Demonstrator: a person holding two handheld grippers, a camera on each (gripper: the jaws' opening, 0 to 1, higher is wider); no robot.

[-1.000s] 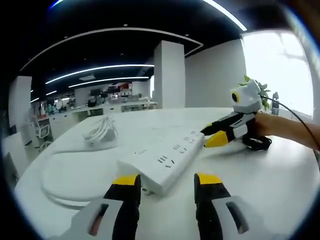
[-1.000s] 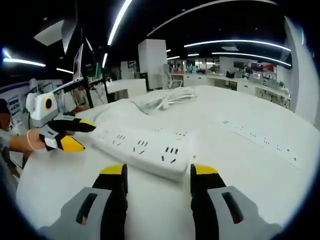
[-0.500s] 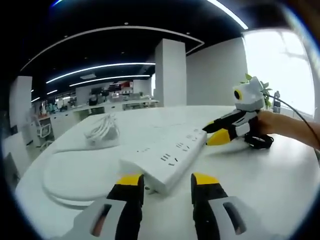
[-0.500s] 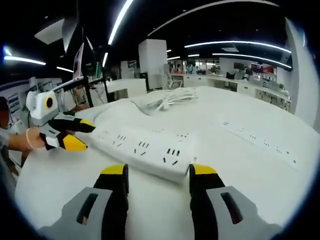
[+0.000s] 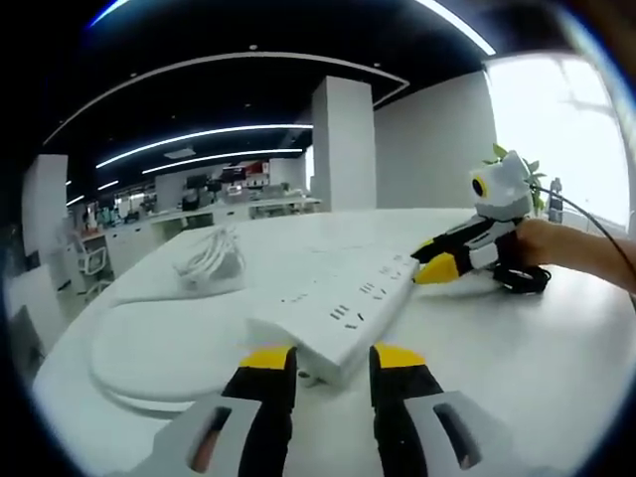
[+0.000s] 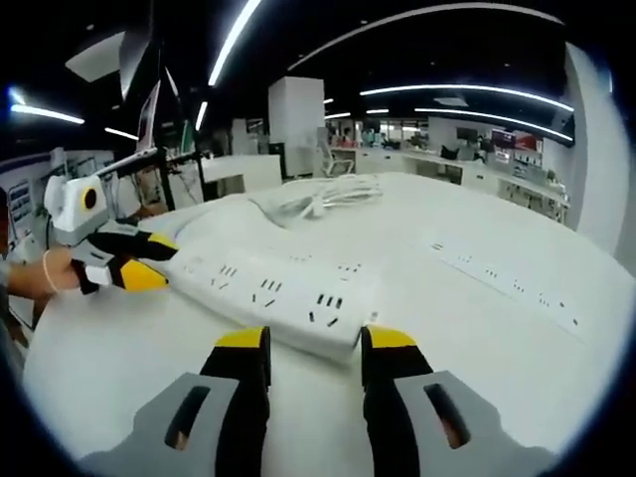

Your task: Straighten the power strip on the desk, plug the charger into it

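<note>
On the white desk (image 5: pixel 537 358) the power strip (image 5: pixel 333 316) lay flat, sockets up, running diagonally between our two grippers. Left gripper view: our left gripper (image 5: pixel 326 370) sat at the strip's near end, yellow-tipped jaws spread with a gap, one on each side of that end's corner. The end sat just past the tips, partly between them; we could not tell if they touched it. Jaws gripped nothing.

Far end of the strip in that same view: the right gripper (image 5: pixel 429 262), held by a hand (image 5: pixel 542 243), tips right at the strip's end. Contact looked likely but we could not confirm it.

Right gripper view: same layout mirrored. Right gripper (image 6: pixel 315 351) had its jaws parted, the strip's (image 6: pixel 266 293) near end lying just ahead of and between the tips, nothing pinched. The left gripper (image 6: pixel 149 260) sat at the strip's other end, on the left of the picture.

A coiled white cable (image 5: pixel 207 260) lay bundled on the desk beyond the strip, well apart from both grippers; it showed in the right gripper view too (image 6: pixel 328 194). A white cord (image 5: pixel 114 368) looped across the desk from the strip's near end in the left gripper view. A second power strip (image 6: pixel 505 286) lay flat off to the right in the right gripper view, apart from the first.
</note>
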